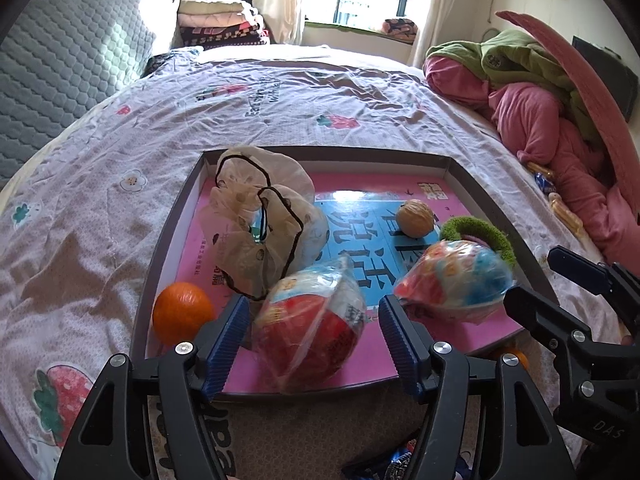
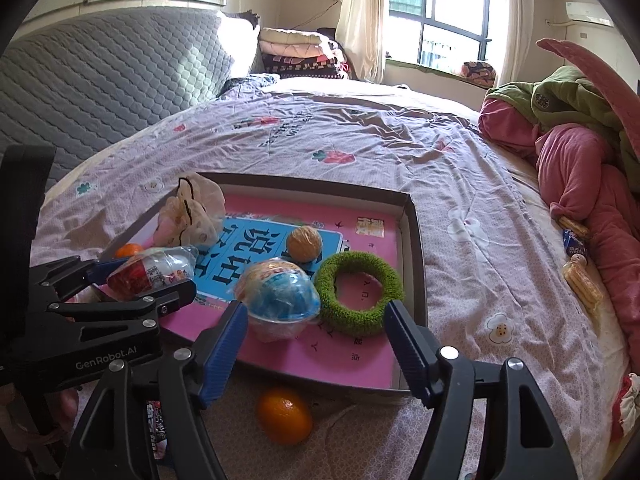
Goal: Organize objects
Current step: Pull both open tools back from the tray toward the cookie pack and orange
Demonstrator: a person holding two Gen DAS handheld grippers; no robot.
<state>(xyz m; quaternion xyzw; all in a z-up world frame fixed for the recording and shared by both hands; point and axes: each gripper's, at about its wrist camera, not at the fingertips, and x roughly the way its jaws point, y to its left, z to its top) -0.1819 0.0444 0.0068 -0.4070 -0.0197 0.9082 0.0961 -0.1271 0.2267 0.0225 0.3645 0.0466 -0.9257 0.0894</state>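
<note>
A shallow grey tray with a pink and blue floor lies on the bed. My left gripper is open around a red wrapped toy egg, with gaps at both pads. My right gripper is open, and a blue and orange wrapped egg sits just ahead by its left finger. Also in the tray are a green fuzzy ring, a walnut, a sheer beige pouch and an orange.
A second orange lies on the bedsheet just outside the tray's near rim. Snack packets rest by the bundled pink and green blankets on the right. A grey quilted mattress leans at the left. A printed packet lies under my right gripper.
</note>
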